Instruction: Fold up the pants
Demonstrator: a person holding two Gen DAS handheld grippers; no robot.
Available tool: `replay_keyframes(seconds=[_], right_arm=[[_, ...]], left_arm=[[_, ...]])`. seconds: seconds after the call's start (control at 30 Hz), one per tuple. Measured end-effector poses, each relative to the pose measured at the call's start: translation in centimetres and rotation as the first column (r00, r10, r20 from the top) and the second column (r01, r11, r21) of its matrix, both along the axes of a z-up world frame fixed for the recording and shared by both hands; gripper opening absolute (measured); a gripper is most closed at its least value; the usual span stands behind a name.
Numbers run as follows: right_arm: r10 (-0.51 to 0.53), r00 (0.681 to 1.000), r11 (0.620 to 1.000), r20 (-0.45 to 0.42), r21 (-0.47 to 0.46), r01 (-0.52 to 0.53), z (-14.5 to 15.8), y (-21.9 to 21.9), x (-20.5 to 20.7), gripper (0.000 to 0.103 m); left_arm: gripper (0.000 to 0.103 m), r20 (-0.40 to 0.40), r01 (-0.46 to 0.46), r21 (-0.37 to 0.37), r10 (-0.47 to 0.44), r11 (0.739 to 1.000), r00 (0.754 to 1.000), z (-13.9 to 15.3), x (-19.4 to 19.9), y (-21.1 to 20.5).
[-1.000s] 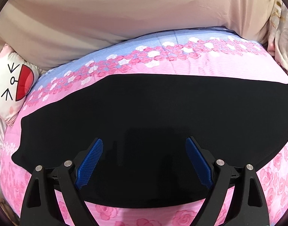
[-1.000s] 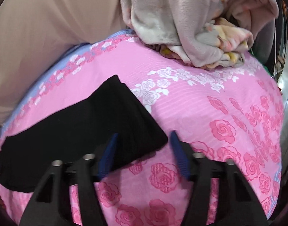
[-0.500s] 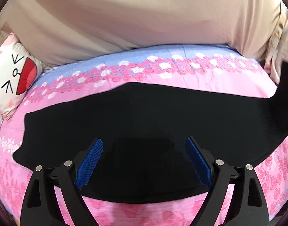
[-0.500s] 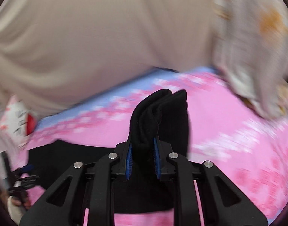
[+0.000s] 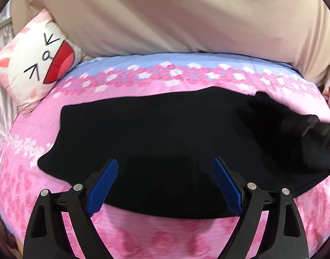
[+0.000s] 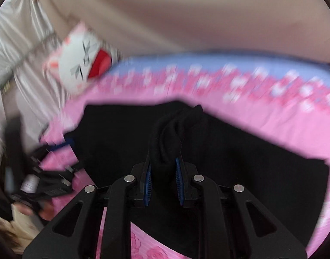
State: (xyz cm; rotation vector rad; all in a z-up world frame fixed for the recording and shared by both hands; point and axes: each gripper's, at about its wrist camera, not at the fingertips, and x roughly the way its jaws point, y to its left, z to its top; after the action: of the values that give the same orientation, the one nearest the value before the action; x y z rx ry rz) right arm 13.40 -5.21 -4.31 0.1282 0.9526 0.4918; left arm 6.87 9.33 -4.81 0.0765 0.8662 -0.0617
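Two right fingers were pinching a bunched end of the black pants; a second ago I had them spread over that end as it lay flat. Left gripper hung spread over the near edge, gripping nothing. Pants lay lengthwise on the pink bed, right end lifted leftward; the fold looked begun.
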Motion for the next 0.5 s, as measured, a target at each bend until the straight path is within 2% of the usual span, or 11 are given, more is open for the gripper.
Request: replay_keyframes(seconds=[0.07,0.13,0.33,0.5], right_arm=[[0.003,1.000,0.999,-0.028,-0.039,-0.005,-2.2,1.3,0.0,0.018],[0.000,1.000,0.998,-0.009,-0.064,-0.001,-3.2,1.9,-0.2,0.018],[-0.007,0.999,0.992,0.033,-0.129,0.011,-2.5,3.1,-1.0,0.019],[0.066,0.995,0.988,0.071,-0.144,-0.055,-0.4,5.5,-1.2,0.019]], left_arm=[[0.086,-0.010,-0.008,-0.001,0.008,1.000,1.000,-0.4,0.1,0.9],[0.086,-0.016,-0.010,-0.004,0.010,1.000,1.000,-0.7,0.1,1.6],[0.086,-0.029,-0.006,-0.011,0.006,1.000,1.000,-1.5,0.7,2.3],[0.086,-0.015,-0.004,-0.016,0.004,1.000,1.000,-1.1,0.9,2.4]])
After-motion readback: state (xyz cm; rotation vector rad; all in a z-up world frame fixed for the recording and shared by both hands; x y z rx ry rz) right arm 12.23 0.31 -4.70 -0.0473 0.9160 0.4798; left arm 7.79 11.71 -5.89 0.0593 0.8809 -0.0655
